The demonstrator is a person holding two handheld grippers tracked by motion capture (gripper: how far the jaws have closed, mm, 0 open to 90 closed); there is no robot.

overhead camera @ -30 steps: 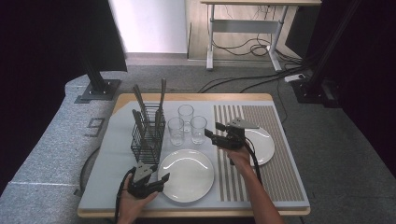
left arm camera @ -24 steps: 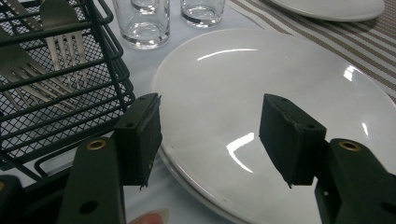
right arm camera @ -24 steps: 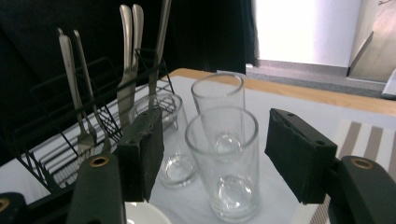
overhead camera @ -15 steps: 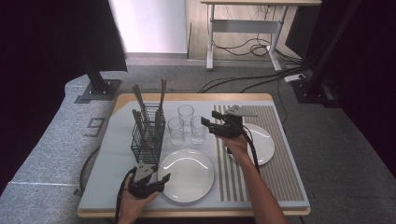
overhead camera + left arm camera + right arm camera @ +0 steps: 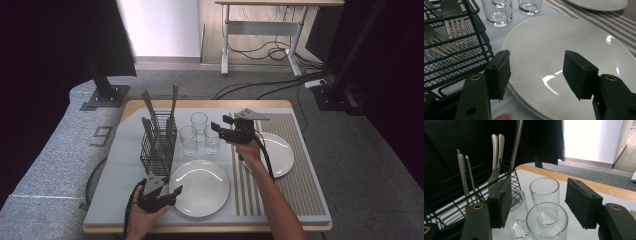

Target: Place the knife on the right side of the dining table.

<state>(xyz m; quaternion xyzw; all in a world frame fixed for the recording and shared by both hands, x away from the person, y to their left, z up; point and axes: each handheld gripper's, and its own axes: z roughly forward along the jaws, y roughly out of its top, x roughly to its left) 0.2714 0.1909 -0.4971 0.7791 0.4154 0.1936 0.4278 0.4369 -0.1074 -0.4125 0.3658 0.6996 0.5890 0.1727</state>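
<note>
From my remote seat I saw a grey carpeted floor spreading round the wooden table. Black drapes hung dark on both sides, and a bright white panel glowed at the back. Beyond it stood a metal-framed desk with loose cables trailing beneath. Black stand bases sat on the carpet.

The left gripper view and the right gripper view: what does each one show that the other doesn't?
Left gripper view alone: open jaws of the left gripper over the near white plate, fork tines behind the basket mesh, and a striped mat.

Right gripper view alone: open right gripper above three glasses, with cutlery handles sticking up.

Shared: the wire basket and the glasses.
</note>
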